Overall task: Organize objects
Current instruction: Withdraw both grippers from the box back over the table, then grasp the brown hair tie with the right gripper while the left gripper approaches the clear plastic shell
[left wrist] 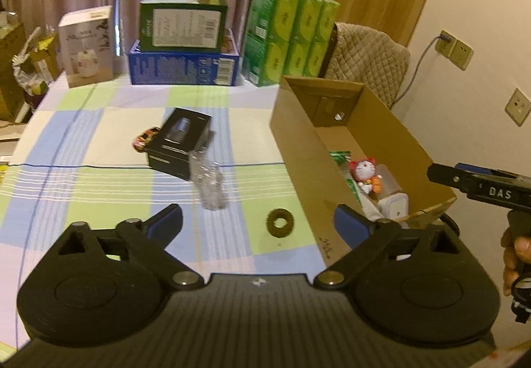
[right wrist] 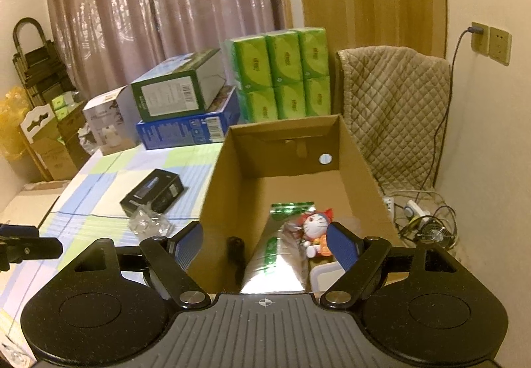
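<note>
A table with a checked cloth (left wrist: 99, 188) of blue, green and white stands before pink curtains. Going left to right on it: a small toy car (left wrist: 145, 138), touching a black box (left wrist: 179, 142), a clear plastic bottle (left wrist: 209, 184) just beside that, then a green ring (left wrist: 280, 222). The left tongs (left wrist: 259, 222) hang wide apart, holding nothing. Next comes the open cardboard box (left wrist: 298, 149), with a red-and-white cat toy (right wrist: 315, 228) and a shiny green packet (right wrist: 282, 255) inside. The right tongs (right wrist: 265, 245), marked "DAS", gape empty over it.
</note>
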Motion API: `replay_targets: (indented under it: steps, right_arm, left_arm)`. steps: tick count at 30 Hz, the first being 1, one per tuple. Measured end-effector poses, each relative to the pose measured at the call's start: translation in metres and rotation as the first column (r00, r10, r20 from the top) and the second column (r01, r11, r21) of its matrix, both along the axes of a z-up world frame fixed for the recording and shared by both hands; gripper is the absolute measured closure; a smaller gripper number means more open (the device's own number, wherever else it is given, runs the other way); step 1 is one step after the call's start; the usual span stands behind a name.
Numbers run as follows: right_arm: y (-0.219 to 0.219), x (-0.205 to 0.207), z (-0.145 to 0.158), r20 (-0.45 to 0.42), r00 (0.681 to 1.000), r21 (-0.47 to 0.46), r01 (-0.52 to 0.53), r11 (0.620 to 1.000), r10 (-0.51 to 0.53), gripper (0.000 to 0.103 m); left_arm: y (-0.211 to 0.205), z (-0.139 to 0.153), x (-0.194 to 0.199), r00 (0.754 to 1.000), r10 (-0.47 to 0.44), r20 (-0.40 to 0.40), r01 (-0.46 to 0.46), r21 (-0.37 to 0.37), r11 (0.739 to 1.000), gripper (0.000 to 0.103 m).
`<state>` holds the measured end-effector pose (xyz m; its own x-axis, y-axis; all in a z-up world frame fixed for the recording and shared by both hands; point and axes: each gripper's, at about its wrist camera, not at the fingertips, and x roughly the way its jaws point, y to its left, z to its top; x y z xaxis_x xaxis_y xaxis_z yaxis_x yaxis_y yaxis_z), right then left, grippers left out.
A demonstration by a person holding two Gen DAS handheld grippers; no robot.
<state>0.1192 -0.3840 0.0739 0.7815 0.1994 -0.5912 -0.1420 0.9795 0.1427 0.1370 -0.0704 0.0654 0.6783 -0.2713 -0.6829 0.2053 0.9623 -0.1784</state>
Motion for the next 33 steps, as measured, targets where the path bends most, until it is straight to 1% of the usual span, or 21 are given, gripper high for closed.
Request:
replay_targets:
  steps: [3, 7, 13, 19, 23, 25, 27, 33]
  right_arm:
    - [0.010, -0.005, 0.000, 0.008, 1.000, 0.016, -0.026, 1.000, 0.026, 0.024]
    - [0.029, -0.015, -0.002, 0.035, 0.998, 0.050, -0.057, 0.997, 0.055, 0.024]
    - [0.066, -0.027, -0.011, 0.082, 0.992, 0.082, -0.106, 0.991, 0.099, 0.024]
    - [0.106, -0.030, -0.038, 0.090, 0.988, 0.081, -0.133, 0.988, 0.126, 0.024]
    - [0.131, -0.024, -0.067, 0.064, 0.989, 0.039, -0.137, 0.990, 0.134, 0.025]
    - [0.142, -0.018, -0.083, 0.043, 0.990, 0.006, -0.137, 0.991, 0.137, 0.028]
    - [0.149, -0.011, -0.097, 0.022, 0.991, -0.019, -0.130, 0.991, 0.130, 0.039]
    - [0.165, 0.015, -0.135, -0.010, 0.996, -0.114, -0.090, 0.989, 0.090, 0.051]
  left_arm:
    - [0.013, -0.002, -0.002, 1.000, 0.018, 0.013, -0.019, 0.017, 1.000, 0.001]
    - [0.031, -0.011, -0.003, 0.999, 0.047, 0.020, -0.048, 0.048, 0.998, 0.001]
    - [0.060, -0.033, -0.001, 0.995, 0.100, -0.007, -0.100, 0.060, 0.993, 0.001]
    - [0.086, -0.055, 0.005, 0.989, 0.147, -0.024, -0.145, 0.075, 0.987, 0.001]
    - [0.100, -0.071, 0.015, 0.986, 0.166, -0.032, -0.163, 0.081, 0.983, 0.001]
    - [0.104, -0.079, 0.020, 0.986, 0.166, -0.034, -0.162, 0.091, 0.983, 0.001]
    - [0.107, -0.088, 0.025, 0.985, 0.165, -0.038, -0.161, 0.100, 0.982, 0.001]
    - [0.109, -0.106, 0.049, 0.985, 0.162, -0.062, -0.157, 0.076, 0.985, 0.001]
